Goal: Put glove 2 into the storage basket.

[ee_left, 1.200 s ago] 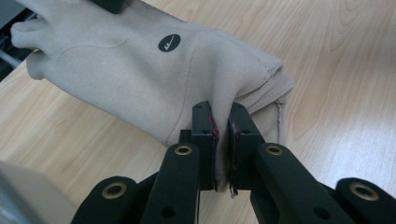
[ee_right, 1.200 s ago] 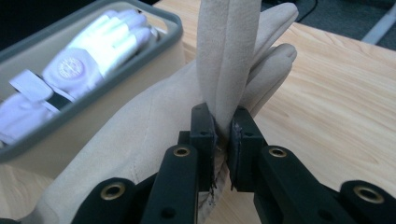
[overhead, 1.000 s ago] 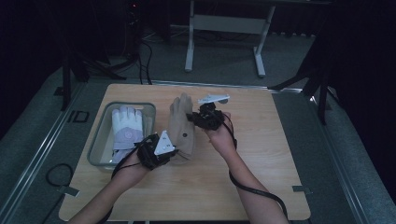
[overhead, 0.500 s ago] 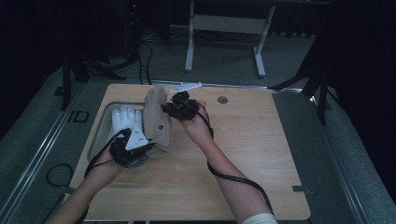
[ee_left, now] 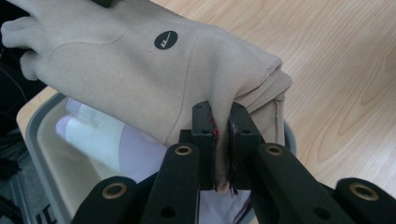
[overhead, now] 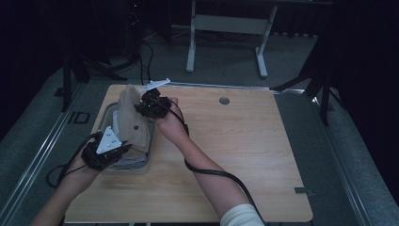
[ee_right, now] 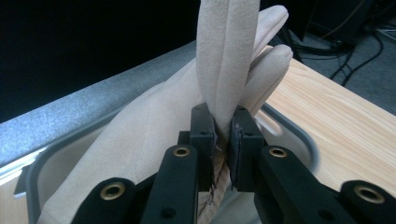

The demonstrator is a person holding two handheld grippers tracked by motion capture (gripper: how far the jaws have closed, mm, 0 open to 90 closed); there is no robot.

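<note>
Left gripper (ee_left: 222, 140) is clamped on the cuff edge of the beige glove (ee_left: 140, 65); right gripper (ee_right: 223, 135) is clamped on its finger end. The glove is held stretched over the grey bin (overhead: 107, 114), where a white glove (ee_left: 100, 137) already lies. Carrying looks done; lowering and release remain, though contact with the bin probably isn't made yet.

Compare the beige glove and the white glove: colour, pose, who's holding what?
Colour: the beige glove is tan with a round black logo; the white glove is plain white.
Pose: the beige glove hangs above the grey bin; the white glove lies inside it.
Grip: the left gripper and right gripper pinch the beige glove; neither holds the white glove.
Both show fingers.
</note>
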